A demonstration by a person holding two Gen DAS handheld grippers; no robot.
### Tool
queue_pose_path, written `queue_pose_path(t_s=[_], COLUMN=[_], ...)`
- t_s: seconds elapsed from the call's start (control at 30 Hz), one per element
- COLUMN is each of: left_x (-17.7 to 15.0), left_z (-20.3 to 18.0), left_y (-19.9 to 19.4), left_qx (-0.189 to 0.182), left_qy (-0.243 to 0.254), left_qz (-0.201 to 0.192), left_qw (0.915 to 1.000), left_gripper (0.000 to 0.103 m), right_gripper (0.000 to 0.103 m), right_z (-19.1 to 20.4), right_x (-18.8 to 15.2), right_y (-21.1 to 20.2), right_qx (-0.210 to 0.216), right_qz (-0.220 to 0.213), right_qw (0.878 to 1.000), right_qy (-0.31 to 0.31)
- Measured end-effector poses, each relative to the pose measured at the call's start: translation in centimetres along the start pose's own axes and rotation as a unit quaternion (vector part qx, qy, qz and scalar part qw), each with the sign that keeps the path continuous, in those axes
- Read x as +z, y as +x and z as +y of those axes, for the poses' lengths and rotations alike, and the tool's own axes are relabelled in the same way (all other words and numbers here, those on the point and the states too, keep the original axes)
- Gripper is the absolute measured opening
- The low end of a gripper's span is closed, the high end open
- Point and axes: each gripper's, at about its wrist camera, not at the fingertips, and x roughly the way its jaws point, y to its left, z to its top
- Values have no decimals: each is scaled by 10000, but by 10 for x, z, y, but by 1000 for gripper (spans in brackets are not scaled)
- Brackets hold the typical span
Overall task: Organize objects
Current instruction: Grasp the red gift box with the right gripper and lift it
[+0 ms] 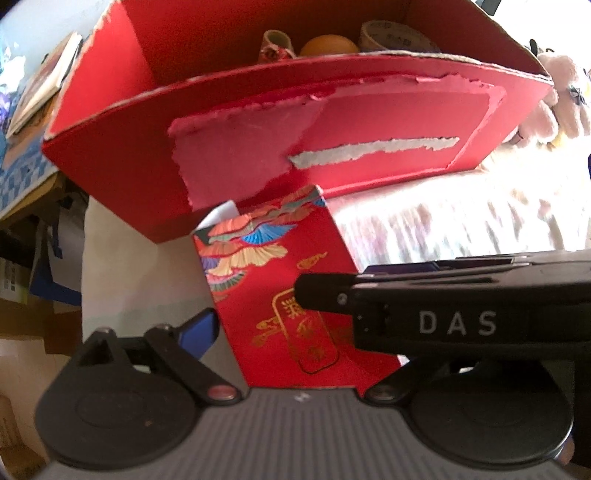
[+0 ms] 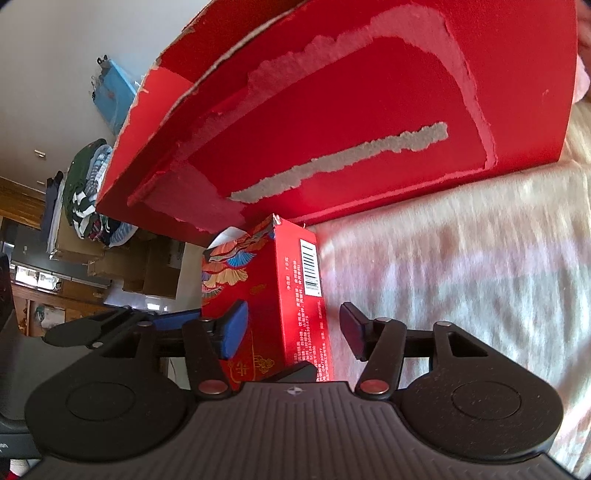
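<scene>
A small red box [image 1: 258,288] [image 2: 266,288] with gold print and fan patterns sits deep between both grippers, at the edge of the bed. My left gripper [image 1: 301,325] spans its width. The blue left pad [image 1: 197,332] meets the box's edge, and the other finger is hidden behind the right gripper. My right gripper [image 2: 291,325] straddles the box's thickness: the left pad [image 2: 232,328] is on the decorated face, and the right pad [image 2: 351,328] stands a narrow gap off. Just beyond is a big open red carton [image 1: 369,122] [image 2: 332,110] with a torn front.
The carton holds a patterned cup [image 1: 275,44], an orange [image 1: 328,46] and a tape roll [image 1: 395,35]. It rests on a pale bed cover [image 2: 461,258], with a pink plush toy [image 1: 554,96] to its right. A book [image 1: 44,81] lies at left. Clothes [image 2: 88,184] and cardboard boxes [image 2: 147,266] stand beyond.
</scene>
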Motion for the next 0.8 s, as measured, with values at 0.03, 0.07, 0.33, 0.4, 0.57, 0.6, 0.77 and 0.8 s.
queue_pose_path(t_s=[0.03, 0.07, 0.33, 0.4, 0.57, 0.6, 0.77, 0.8], left_x=[0, 0, 0, 2, 5, 5, 5, 6], left_z=[-1, -1, -10, -14, -29, -34, -56, -60], left_y=[0, 0, -8, -9, -14, -14, -22, -24], left_qx=[-2, -7, -15, 15, 96, 103, 88, 57], left_qy=[9, 18, 159, 230, 527, 590, 995, 1079], left_qz=[-4, -6, -46, -53, -93, -100, -241, -275], left_qw=[10000, 10000, 9999, 9997, 9985, 9982, 9947, 9938], left_gripper=[98, 98, 93, 92, 88, 88, 84, 84], right_gripper=[58, 56, 40, 39, 38, 38, 36, 36], right_z=[0, -3, -7, -9, -12, -14, -26, -29], right_x=[0, 0, -3, -3, -9, -10, -14, -15], right_y=[0, -3, -11, -13, -22, -25, -39, -43], right_qx=[2, 24, 212, 216, 153, 138, 85, 79], right_qz=[-13, -21, -59, -71, -154, -174, -340, -379], right_qw=[10000, 10000, 9997, 9997, 9998, 9998, 9992, 9989], right_qy=[-27, -68, -94, -54, -7, 11, 211, 273])
